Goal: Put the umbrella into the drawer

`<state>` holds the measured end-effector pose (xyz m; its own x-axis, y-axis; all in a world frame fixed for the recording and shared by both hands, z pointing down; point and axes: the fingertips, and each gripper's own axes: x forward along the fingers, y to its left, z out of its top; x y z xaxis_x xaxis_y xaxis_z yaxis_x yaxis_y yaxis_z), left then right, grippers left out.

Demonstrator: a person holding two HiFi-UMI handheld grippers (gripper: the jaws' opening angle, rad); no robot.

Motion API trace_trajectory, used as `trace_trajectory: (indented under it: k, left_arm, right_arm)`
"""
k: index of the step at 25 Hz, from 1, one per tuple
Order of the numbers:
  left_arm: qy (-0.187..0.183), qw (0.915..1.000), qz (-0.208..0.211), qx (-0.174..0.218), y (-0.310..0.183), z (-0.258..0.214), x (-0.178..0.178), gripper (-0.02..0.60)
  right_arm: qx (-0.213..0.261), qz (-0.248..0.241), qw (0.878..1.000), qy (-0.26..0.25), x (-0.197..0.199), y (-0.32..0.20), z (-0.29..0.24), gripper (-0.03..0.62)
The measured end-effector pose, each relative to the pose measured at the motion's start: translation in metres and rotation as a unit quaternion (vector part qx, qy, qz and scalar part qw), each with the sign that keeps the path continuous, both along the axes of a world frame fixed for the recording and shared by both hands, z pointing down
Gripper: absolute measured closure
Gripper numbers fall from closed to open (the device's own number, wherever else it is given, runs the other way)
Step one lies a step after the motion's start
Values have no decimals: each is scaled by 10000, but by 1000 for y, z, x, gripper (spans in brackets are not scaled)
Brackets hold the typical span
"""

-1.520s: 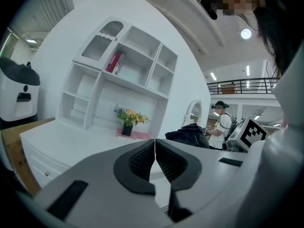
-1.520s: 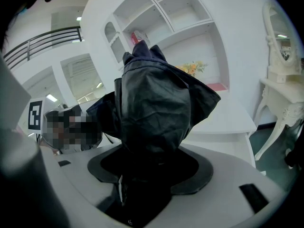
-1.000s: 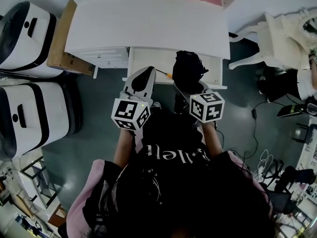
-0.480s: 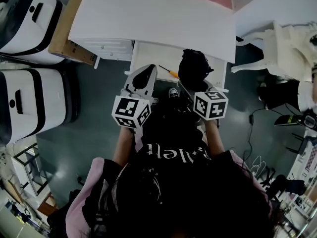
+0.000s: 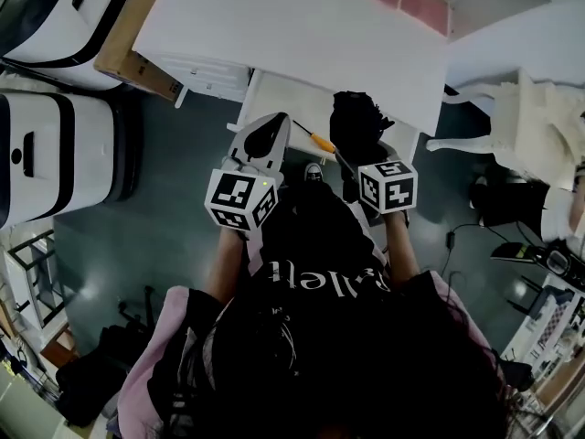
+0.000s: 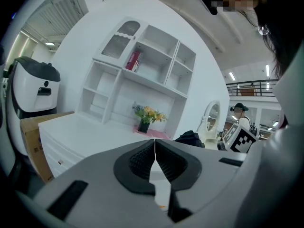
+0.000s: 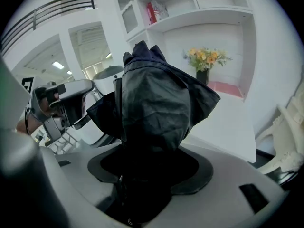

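In open drawer (image 5: 279, 99), orange tool (image 5: 320, 141), umbrella (image 5: 356, 124) above in right gripper (image 7: 142, 167)

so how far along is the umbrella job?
Done: the drawer is open and the umbrella is off any surface. In hand: the right gripper is shut on the umbrella and holds it over the drawer's right side. The left gripper is shut and empty. Left to do: lower the umbrella in and release it.
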<state>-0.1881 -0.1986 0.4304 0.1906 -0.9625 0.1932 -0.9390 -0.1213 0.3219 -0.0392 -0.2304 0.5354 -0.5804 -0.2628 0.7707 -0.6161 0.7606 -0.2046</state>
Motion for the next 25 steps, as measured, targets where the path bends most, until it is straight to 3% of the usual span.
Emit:
trace_trajectory:
  k: [9, 16, 25]
  left_arm:
    - [-140, 9980, -615, -65, -1, -2, 1, 565]
    - [-191, 9952, -933, -228, -4, 6, 0, 565]
    - [-336, 9927, -1090, -398, -13, 16, 4, 565]
  right_arm:
    - [-6, -1122, 9916, 636, 15, -41, 37, 310]
    - [-178, -2033, 9731, 1067, 4, -56, 86, 310]
    - [-256, -2801, 9430, 1779, -5, -60, 147, 310]
